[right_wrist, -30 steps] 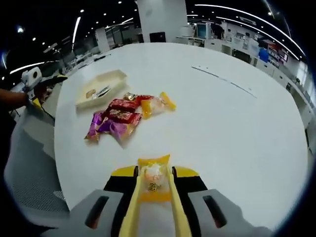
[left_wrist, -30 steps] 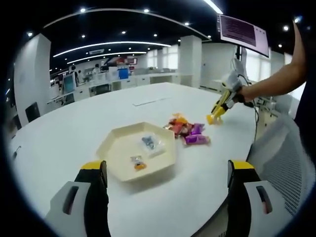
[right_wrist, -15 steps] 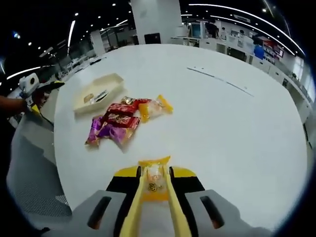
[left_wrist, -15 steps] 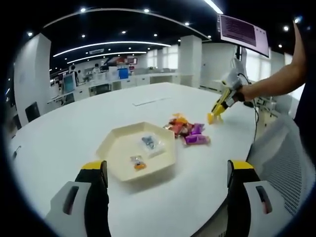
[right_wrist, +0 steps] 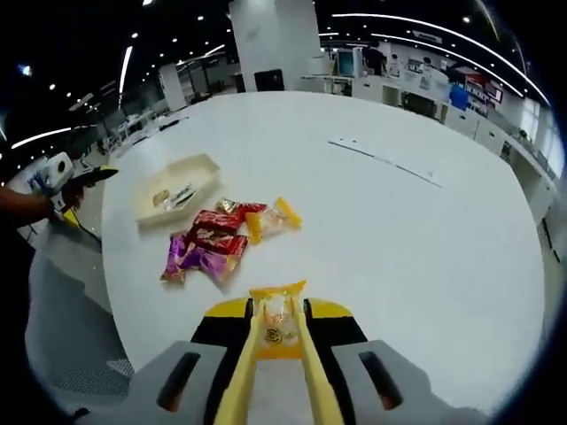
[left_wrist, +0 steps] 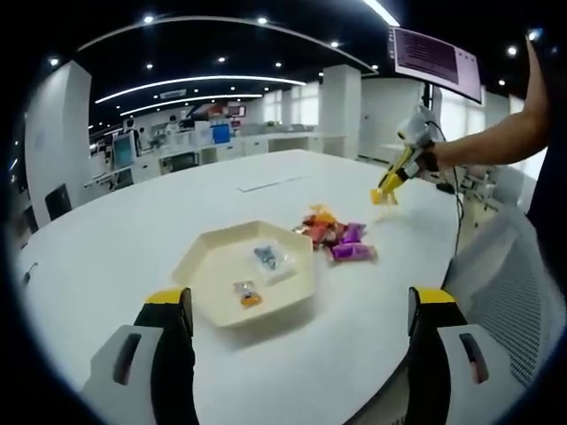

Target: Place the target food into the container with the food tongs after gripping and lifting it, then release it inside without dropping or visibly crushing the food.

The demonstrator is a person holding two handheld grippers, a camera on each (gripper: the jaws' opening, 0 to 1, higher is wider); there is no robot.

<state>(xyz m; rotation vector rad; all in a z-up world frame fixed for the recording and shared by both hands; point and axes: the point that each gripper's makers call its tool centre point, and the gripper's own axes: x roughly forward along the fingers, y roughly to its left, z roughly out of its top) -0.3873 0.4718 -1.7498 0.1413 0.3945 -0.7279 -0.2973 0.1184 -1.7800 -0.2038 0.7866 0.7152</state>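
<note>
Right tool (right_wrist: 277, 329) sits closest to us in the right gripper view, its black-and-yellow jaws pressed on a pair of yellow plastic food tongs (right_wrist: 276, 372), and the tongs' tips are pinched on a small clear-wrapped sweet with yellow ends (right_wrist: 277, 312). Over the last second we have lifted it: the white tabletop (right_wrist: 425, 257) has dropped further below the camera, and in the left gripper view the right tool (left_wrist: 396, 175) now hangs higher above the surface than it did. We judge the pick-up done and the carry toward the container under way; the wrapper looks whole, not flattened.

Left tool (left_wrist: 297, 310) has held its place, jaws spread wide with nothing between them, low over the near edge of the tabletop (left_wrist: 106, 239).

Beyond the tongs lies the loose heap of sweets (right_wrist: 221, 241): glossy crinkled foil packets in purple, red and orange, overlapping one another. Just past the heap, near but apart from it, is the cream hexagonal plastic tray (right_wrist: 205, 165), shallow with sloped walls and a matt finish. In the left gripper view that tray (left_wrist: 204, 257) already carries two small wrapped pieces, one bluish and one orange.

Farther off, the smooth tabletop runs bare to its far rim, with office desks and ceiling lights behind.
</note>
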